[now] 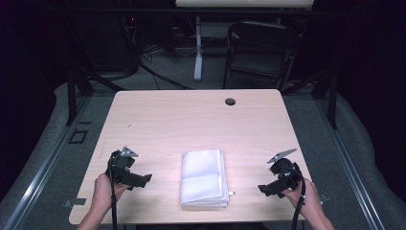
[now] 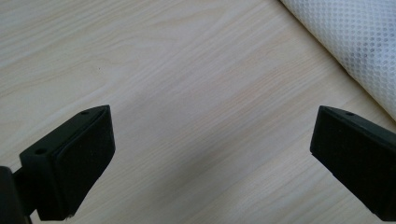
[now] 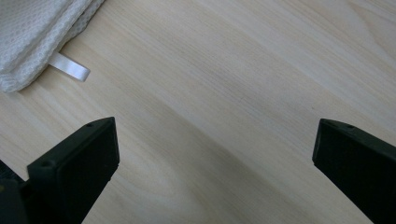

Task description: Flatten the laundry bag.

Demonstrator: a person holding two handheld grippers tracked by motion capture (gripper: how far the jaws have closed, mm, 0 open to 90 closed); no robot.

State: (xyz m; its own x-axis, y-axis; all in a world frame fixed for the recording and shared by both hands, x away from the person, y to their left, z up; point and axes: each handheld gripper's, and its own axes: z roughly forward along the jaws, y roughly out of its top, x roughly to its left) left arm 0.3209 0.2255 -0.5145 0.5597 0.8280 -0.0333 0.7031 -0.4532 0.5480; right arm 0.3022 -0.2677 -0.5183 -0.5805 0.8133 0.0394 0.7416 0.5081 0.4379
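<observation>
A folded white towel [image 1: 204, 178] lies near the front middle of the light wooden table [image 1: 191, 120]. My left gripper [image 1: 141, 181] rests to its left, held by a hand, jaws wide apart over bare wood [image 2: 210, 154]; the towel's edge [image 2: 355, 42] shows at that view's upper right. My right gripper [image 1: 264, 189] sits to the towel's right, also open, nothing between its jaws [image 3: 215, 163]. A corner of the towel [image 3: 32, 32] with a small white loop tag [image 3: 70, 67] shows at the upper left of the right gripper view.
A small dark round grommet [image 1: 230, 101] is set near the table's far edge. A black folding chair [image 1: 258, 52] and a white stand leg [image 1: 197, 48] are on the floor behind the table. Grey carpet and metal rails flank both sides.
</observation>
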